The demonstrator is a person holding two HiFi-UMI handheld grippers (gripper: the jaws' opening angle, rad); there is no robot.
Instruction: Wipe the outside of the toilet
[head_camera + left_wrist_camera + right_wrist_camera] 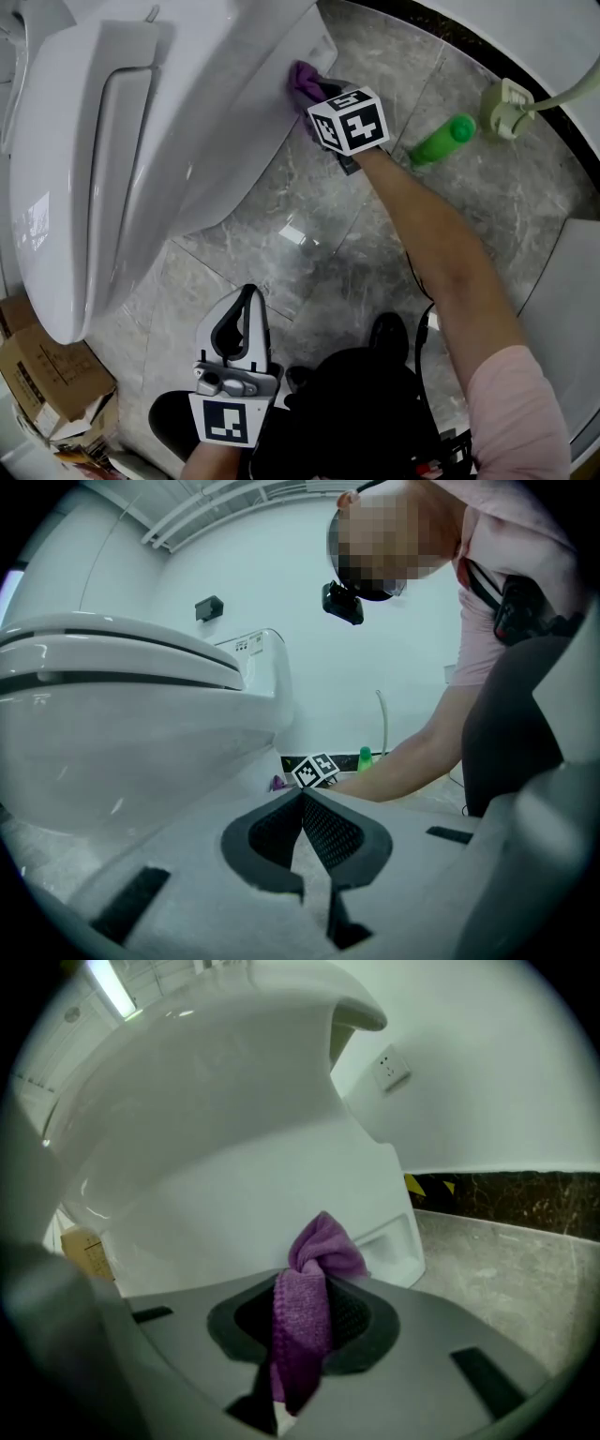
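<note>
cloth [306, 79] is pinched tight in the right gripper [319, 98] and pressed on the toilet [187, 122] low on its side near the back, left gripper [240, 323] hangs clenched on nothing, so i'd use steady pressure and long overlapping strokes along the curve

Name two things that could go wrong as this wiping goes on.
1. Only a small wad of the purple cloth pokes past the right gripper, so its hard jaws might scrape the toilet.
2. The green bottle sits on the floor near the wiping arm; a wide sweep could knock it.
</note>
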